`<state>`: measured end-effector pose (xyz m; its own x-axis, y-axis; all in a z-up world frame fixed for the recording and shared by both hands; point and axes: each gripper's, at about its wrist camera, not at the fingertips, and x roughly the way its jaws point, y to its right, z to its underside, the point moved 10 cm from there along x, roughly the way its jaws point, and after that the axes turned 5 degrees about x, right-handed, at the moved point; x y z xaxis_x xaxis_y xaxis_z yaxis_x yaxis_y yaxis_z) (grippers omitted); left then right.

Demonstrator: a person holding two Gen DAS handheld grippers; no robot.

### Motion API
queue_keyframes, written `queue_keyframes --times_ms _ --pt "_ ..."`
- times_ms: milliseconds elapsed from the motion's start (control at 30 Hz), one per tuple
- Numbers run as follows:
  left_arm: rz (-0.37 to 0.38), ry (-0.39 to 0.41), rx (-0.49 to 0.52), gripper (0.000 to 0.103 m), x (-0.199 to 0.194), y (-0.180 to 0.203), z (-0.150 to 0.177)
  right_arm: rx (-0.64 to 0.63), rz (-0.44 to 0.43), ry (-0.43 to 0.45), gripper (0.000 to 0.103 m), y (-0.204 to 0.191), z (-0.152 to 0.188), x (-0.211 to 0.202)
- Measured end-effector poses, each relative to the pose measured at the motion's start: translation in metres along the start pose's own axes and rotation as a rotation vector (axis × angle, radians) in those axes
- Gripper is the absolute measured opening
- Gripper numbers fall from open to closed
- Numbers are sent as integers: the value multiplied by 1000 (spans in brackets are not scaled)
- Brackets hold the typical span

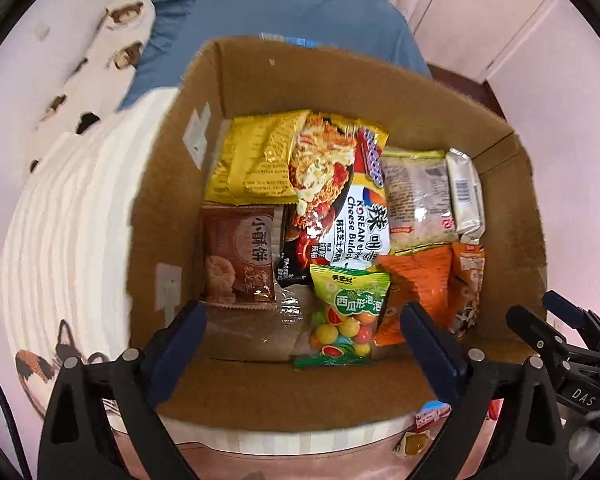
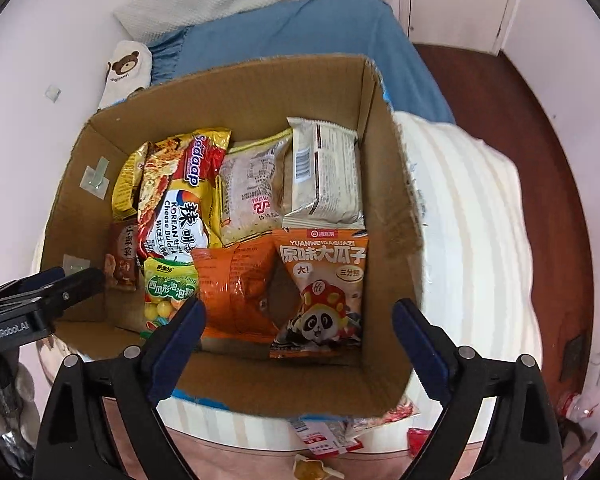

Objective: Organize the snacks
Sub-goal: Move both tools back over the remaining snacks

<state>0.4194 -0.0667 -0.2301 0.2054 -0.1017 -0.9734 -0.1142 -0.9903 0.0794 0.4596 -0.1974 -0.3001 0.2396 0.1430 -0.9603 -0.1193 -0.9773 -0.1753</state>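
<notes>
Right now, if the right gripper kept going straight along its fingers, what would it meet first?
Probably the panda sunflower-seed packet in the cardboard box, below the open right gripper; depth is unclear.

Left gripper (image 1: 302,328): black angular frame, dark blue finger pads, round silver screws at 7 and 5 o'clock.
Right gripper (image 2: 298,326): same black frame, blue pads, silver screws.
Markings: white "GenRobot.AI", "DAS" lettering.

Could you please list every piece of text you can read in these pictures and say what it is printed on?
"KOREAN Cheese Buldak", "Sedaap": noodle packet
"YUANWEIDAGUAZI", "原味大瓜子": panda seed bag
"小酥饼": brown biscuit pack
"西瓜形泡泡": green gum bag
"GenRobot.AI": left gripper's body, right wrist view
"DAS": right gripper's body, left wrist view
Fine print, barcodes: unreadable.
</notes>
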Motion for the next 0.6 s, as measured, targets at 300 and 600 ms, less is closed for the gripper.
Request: queue_keyframes --times_ms 300,600 --pt "-48 171 58 99 -62 17 25 -29 -12 141 96 -4 18 -59" --pt "-58 287 87 99 -120 35 52 -27 -49 239 96 -11 44 -113"
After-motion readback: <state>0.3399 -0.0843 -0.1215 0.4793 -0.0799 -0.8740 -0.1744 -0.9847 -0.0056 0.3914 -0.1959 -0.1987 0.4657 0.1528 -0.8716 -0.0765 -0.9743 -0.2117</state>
